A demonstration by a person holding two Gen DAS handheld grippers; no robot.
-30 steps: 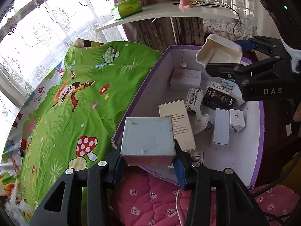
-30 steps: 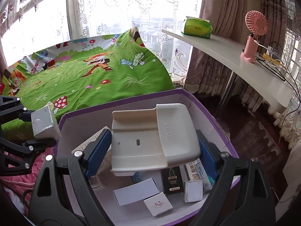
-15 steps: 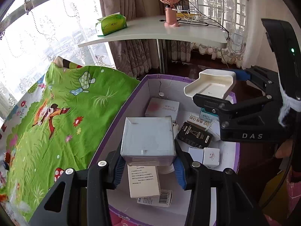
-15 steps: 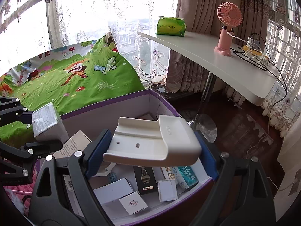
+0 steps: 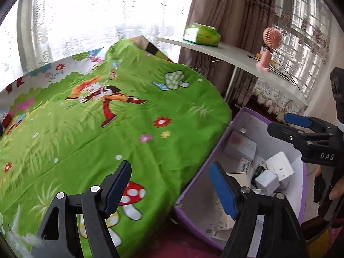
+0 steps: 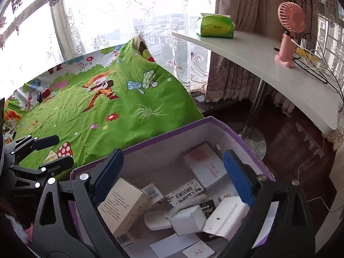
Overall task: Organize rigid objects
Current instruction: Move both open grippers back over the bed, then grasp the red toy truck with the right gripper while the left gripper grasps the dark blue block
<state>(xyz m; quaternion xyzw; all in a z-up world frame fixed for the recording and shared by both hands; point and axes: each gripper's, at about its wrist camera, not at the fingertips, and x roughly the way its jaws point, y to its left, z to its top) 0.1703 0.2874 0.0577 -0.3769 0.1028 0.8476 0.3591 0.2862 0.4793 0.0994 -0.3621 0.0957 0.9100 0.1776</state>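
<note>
My left gripper [image 5: 169,185] hangs over the edge between the green bedspread and the purple box [image 5: 215,148]. Its jaws are opening and nothing is between them. My right gripper [image 6: 172,174] is above the purple box [image 6: 172,132], its jaws opening too and nothing between them. Below it the small grey-white box [image 6: 187,219] and the cream plastic tray [image 6: 228,217] lie loose on several cartons. In the left wrist view the same small box [image 5: 267,179] and tray [image 5: 279,165] rest in the box under the right gripper [image 5: 301,133].
The green cartoon bedspread [image 5: 107,129] fills the left. A white desk [image 6: 268,64] at the back right carries a pink fan [image 6: 289,34], a green tissue pack [image 6: 215,28] and cables. Dark floor [image 6: 290,146] lies beyond the box. A person's hand [image 5: 337,187] shows at right.
Both grippers let go: the small box and the cream tray now lie in the purple box. My left gripper swung left toward the bedspread and rolled. The right one rose slightly.
</note>
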